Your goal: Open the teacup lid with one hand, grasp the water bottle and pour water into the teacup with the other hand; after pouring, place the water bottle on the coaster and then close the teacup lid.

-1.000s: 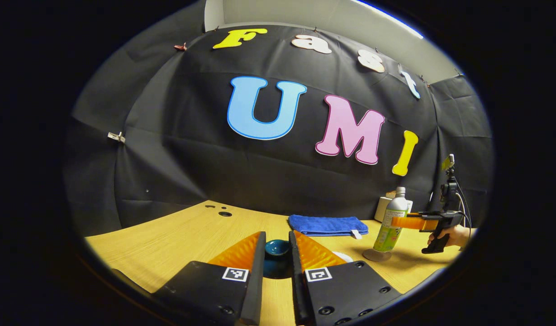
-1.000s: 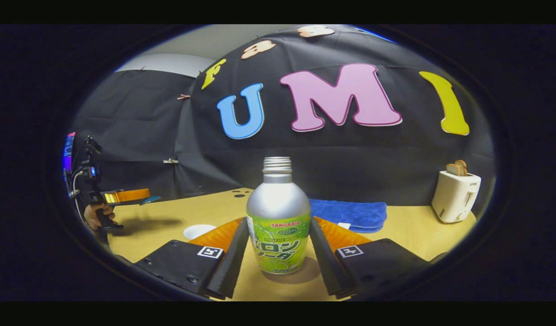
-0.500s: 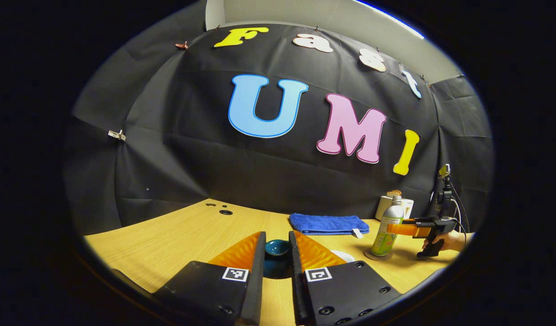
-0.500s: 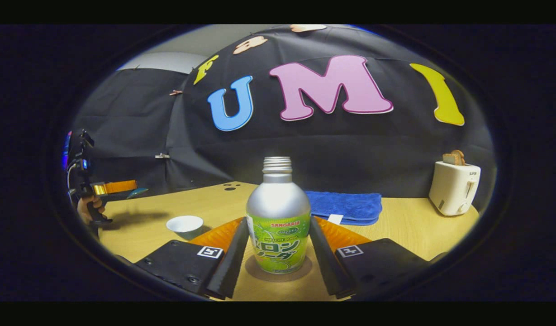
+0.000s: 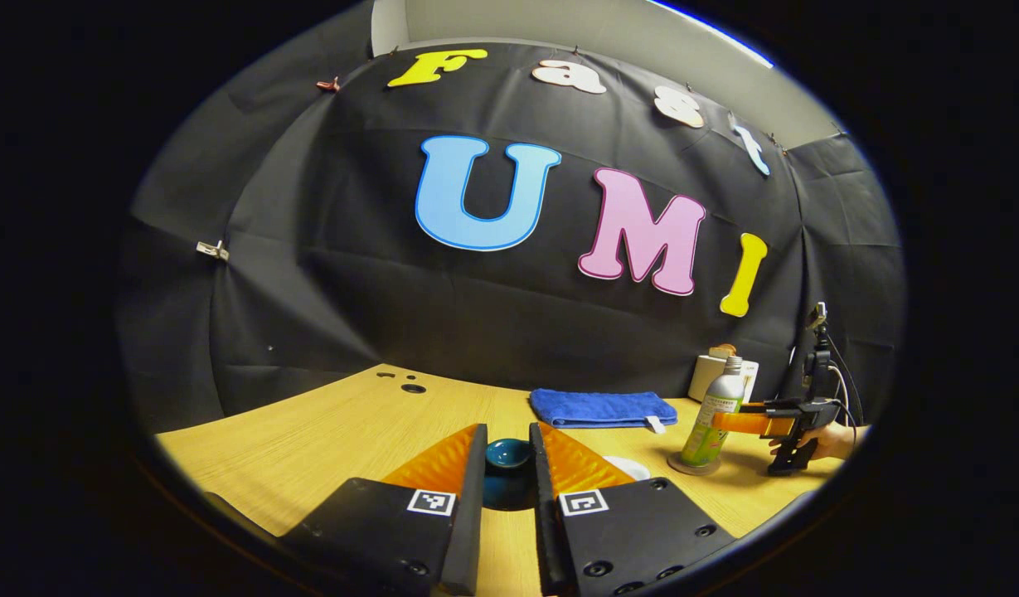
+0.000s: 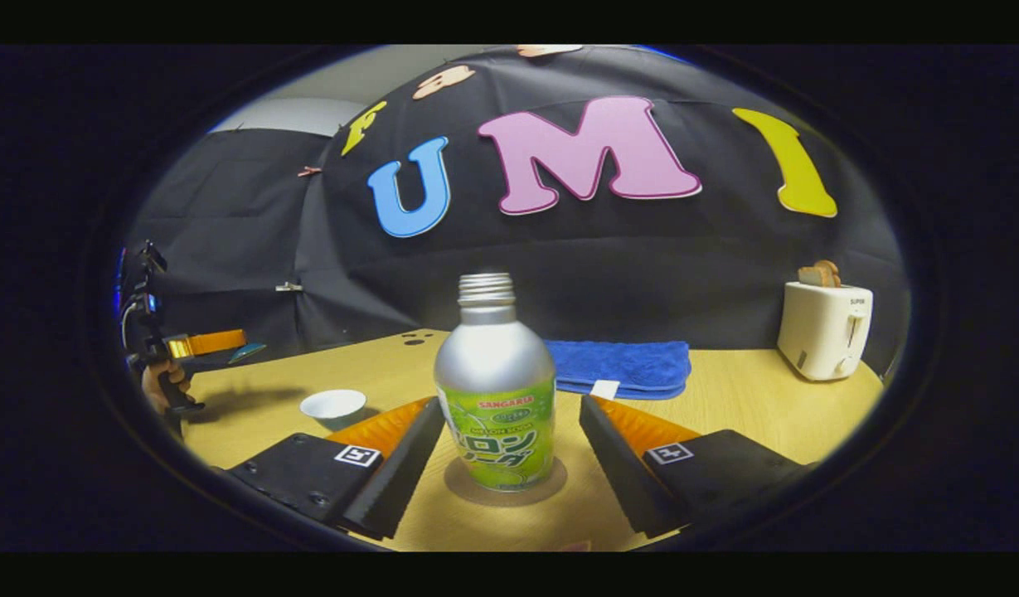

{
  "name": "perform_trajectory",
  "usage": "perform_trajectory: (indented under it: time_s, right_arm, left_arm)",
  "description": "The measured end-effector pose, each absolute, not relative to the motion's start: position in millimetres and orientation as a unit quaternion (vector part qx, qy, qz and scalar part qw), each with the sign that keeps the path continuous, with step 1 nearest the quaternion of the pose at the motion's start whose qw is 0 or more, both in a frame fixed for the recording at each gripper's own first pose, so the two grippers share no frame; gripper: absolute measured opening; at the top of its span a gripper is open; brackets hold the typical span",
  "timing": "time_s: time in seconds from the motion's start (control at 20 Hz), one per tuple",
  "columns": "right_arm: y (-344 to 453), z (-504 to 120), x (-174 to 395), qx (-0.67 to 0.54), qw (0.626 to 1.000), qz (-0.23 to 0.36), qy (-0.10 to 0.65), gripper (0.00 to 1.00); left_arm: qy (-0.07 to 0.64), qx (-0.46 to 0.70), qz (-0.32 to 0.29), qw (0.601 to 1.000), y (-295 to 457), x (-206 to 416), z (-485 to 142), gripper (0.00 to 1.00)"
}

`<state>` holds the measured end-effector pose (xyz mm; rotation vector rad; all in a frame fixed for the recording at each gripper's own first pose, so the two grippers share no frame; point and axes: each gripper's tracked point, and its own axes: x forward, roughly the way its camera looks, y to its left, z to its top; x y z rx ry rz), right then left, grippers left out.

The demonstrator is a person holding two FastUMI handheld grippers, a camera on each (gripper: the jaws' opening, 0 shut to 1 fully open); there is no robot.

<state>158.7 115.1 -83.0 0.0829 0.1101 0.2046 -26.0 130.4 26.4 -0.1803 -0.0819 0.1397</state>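
Right gripper point(image 6: 509, 452) jaws widened off bottle point(image 6: 494, 390) | left gripper point(image 5: 507, 464) clamps lid point(image 5: 508, 453)

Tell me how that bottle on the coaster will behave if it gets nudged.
The bottle is tall, narrow and uncapped, so it probably tips easily and could spill. Its smooth metal shoulder looks slippery. The coaster is barely wider than its base, so it likely adds little stability.
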Motion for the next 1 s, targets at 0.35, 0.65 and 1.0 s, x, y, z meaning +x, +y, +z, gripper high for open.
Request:
perform_trajectory:
  time_s: [0.35, 0.65, 1.0]
  right_arm:
    - [114, -83, 118, 0.017, 0.994, 0.097, 0.038, 1.00]
    - [116, -75, 79, 0.008, 0.994, 0.109, 0.001, 0.99]
    - [83, -75, 53, 0.005, 0.999, 0.054, 0.000, 1.00]
  left_arm:
    - [-0.045, -0.080, 0.059, 0.994, 102, -21, 32, 0.31]
    - [-0.038, -0.071, 0.019, 0.997, 53, -4, 28, 0.31]
    - [-0.007, -0.057, -0.015, 0.998, 20, 42, 14, 0.31]
